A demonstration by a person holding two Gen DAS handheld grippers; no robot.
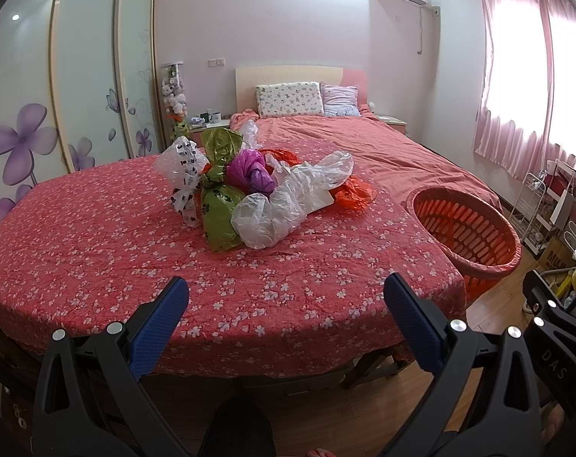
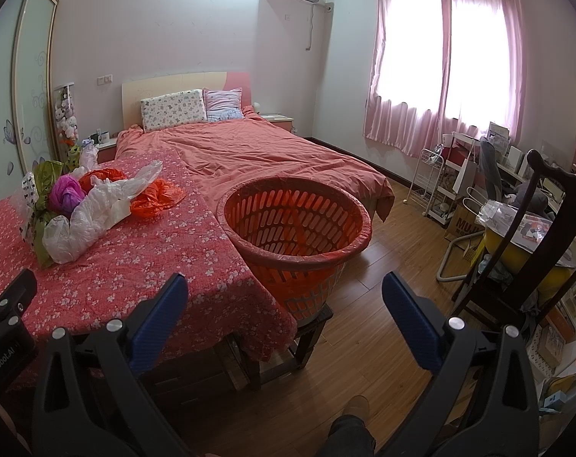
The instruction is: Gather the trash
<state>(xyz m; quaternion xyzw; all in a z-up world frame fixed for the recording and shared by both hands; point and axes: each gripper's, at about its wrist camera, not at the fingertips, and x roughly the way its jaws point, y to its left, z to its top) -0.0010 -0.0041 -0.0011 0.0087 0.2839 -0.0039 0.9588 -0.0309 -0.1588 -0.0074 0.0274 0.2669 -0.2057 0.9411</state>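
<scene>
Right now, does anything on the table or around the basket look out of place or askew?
Yes: crumpled plastic bags lie heaped on the floral tablecloth rather than in the orange basket, which looks empty and sits on a small stool at the table's edge. Nothing looks spilled or damaged.

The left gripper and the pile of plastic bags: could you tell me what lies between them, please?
Only bare floral tablecloth between the left gripper and the pile of plastic bags, in the left wrist view.

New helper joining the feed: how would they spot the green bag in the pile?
On the table with the red floral cloth, a heap of crumpled plastic bags lies left of the orange slatted basket. The olive-green plastic bag lies at its front-left, knotted mid-length, the only green one, printed with dark paw marks.
</scene>
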